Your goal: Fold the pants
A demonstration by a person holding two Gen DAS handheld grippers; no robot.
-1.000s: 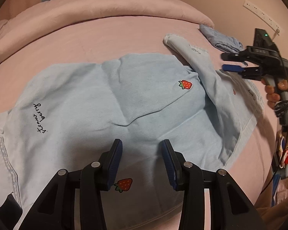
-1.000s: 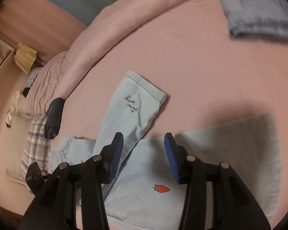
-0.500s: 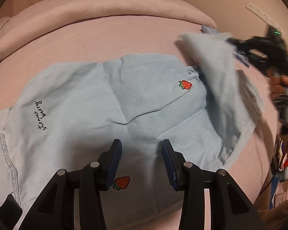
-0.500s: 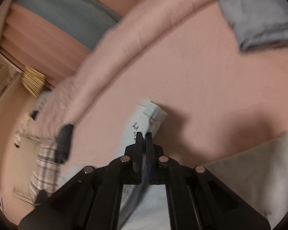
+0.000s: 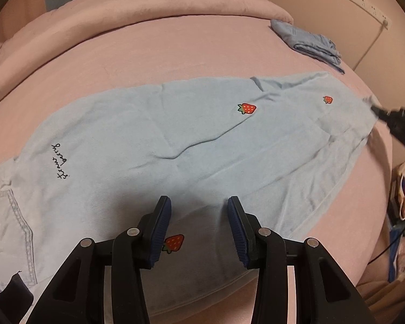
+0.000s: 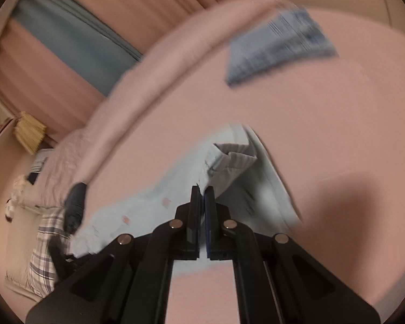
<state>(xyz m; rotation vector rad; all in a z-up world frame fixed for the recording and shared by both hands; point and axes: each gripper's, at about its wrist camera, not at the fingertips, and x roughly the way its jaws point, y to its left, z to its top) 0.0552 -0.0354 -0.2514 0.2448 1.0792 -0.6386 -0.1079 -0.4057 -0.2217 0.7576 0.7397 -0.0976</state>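
Light blue pants (image 5: 175,135) with red strawberry patches and black script lie stretched across the pink bed (image 5: 148,54), waist at the left, leg hems at the right. My left gripper (image 5: 199,226) is open and empty, hovering over the near edge of the pants beside a strawberry patch. My right gripper (image 6: 202,197) is shut on the hem of a pant leg (image 6: 229,162) and holds it pulled out; it also shows blurred at the right edge of the left wrist view (image 5: 375,108).
A folded blue garment (image 5: 307,40) lies at the far right of the bed, also seen blurred in the right wrist view (image 6: 278,46). A rolled pink duvet (image 5: 148,8) lines the far side. A wall with a power strip (image 5: 361,0) is at the right.
My right gripper closed on the folded-over leg's hem and pulled it out to the right, so the leg now lies straight. My left gripper stayed open in place.
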